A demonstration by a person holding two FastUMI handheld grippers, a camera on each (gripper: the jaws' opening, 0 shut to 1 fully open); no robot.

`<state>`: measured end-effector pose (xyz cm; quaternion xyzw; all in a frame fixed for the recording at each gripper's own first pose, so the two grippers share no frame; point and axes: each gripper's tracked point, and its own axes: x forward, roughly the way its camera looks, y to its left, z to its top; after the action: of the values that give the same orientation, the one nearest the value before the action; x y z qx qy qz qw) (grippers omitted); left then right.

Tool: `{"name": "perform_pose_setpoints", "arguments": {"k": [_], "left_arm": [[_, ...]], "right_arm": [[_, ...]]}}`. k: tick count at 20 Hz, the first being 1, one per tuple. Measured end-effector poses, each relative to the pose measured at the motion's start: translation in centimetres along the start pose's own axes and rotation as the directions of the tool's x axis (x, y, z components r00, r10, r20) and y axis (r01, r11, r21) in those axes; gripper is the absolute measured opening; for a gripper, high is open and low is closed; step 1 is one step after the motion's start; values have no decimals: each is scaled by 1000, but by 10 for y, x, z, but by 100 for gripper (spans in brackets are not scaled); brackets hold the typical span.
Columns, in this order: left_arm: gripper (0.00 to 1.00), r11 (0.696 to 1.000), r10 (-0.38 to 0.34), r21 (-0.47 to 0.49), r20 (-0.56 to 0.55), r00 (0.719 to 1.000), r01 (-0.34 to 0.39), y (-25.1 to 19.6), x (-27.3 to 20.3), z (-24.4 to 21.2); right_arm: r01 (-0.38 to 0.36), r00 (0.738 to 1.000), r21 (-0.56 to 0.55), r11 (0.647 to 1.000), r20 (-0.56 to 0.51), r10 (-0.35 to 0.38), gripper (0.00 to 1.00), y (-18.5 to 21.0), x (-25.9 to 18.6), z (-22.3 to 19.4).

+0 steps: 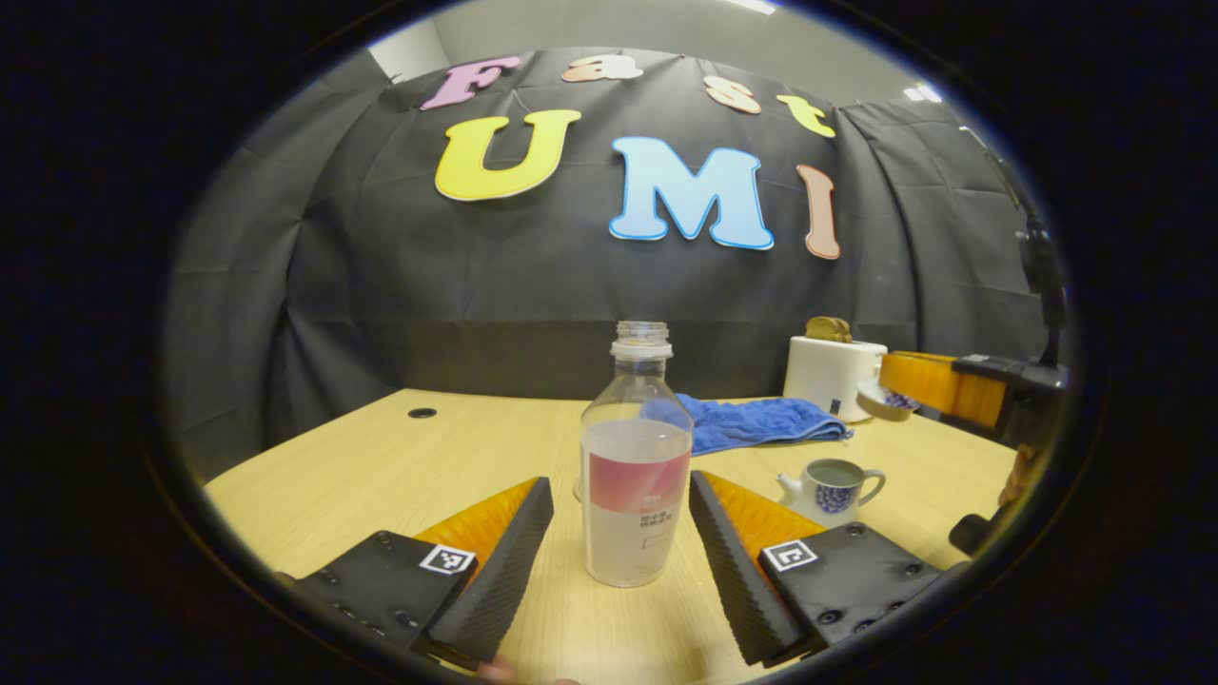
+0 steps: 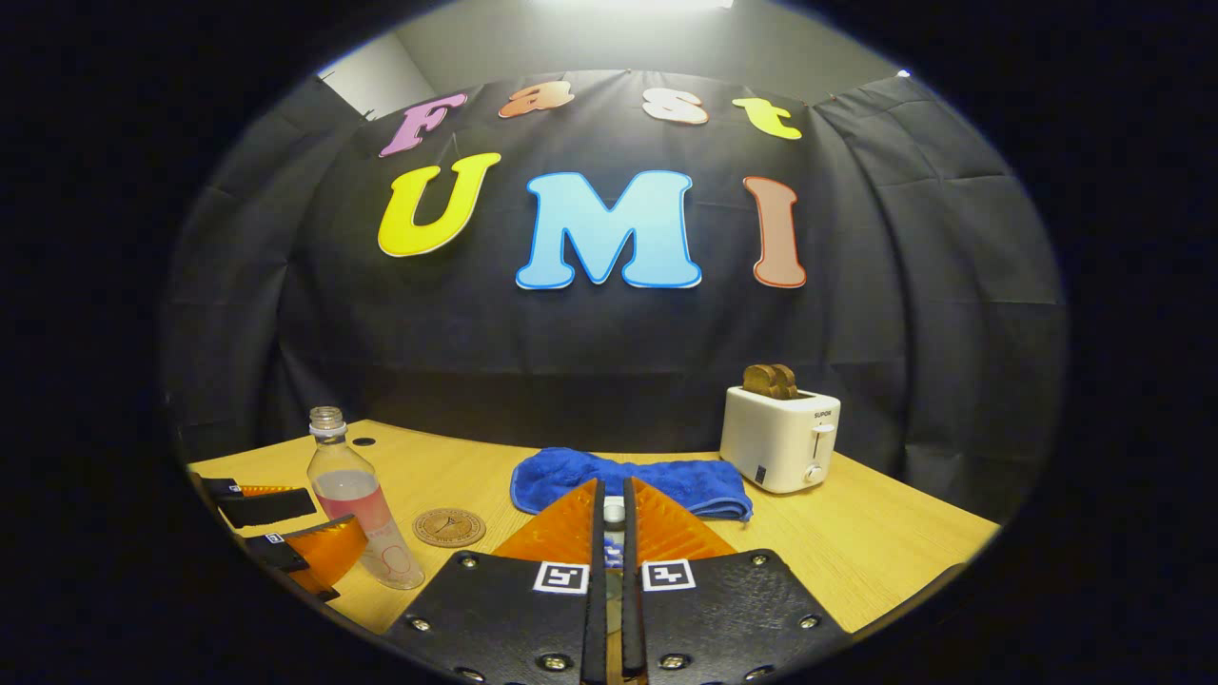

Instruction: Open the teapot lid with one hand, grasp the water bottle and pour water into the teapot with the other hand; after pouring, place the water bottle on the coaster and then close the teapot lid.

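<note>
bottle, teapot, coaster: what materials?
Bottle: clear plastic, probably; see-through wall, glossy printed label, cap off. Teapot: looks like glazed ceramic; white shine, blue pattern. Coaster: brown disc with an engraved-looking mark, maybe wood or cork; too small to tell.

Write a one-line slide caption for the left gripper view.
Open left tool straddles the uncapped water bottle, not yet gripping; right tool holds the lid above the open teapot.
</note>
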<state>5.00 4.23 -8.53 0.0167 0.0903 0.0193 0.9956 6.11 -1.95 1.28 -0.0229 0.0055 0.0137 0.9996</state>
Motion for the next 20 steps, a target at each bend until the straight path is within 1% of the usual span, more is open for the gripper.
{"name": "perform_pose_setpoints", "arguments": {"k": [5, 9, 11, 12, 13, 14, 16, 18, 20], "left_arm": [[100, 999, 13, 38, -25, 1000, -12, -4, 15, -8], [100, 998, 40, 52, -39, 998, -38, -2, 22, -13], [100, 998, 23, 57, -31, 999, -21, -9, 25, -10], [100, 997, 31, 65, -27, 999, -29, -8, 25, -10], [88, 997, 41, 74, -28, 999, -39, -6, 17, -4], [89, 996, 40, 85, -30, 999, -38, -8, 26, -12], [87, 994, 37, 105, -30, 999, -34, -10, 23, -12], [87, 990, 33, 138, -31, 999, -29, -12, 24, -11], [86, 981, 36, 191, -36, 999, -28, -15, 28, -8]], "right_arm": [[57, 998, 1, 998, 42, -57, 6, -31, 3, 2], [82, 997, 19, 996, 13, -82, 6, -51, 10, -17], [91, 996, 31, 995, 3, -91, 6, -58, 10, -23], [95, 995, 38, 995, -1, -95, 6, -61, 11, -26], [99, 995, 44, 994, -4, -99, 6, -65, 10, -28], [102, 995, 49, 994, -9, -102, 6, -68, 11, -31], [106, 994, 63, 992, -16, -106, 6, -72, 10, -35], [107, 994, 75, 991, -21, -106, 6, -75, 9, -38], [108, 994, 82, 991, -24, -106, 6, -77, 8, -41]]}}
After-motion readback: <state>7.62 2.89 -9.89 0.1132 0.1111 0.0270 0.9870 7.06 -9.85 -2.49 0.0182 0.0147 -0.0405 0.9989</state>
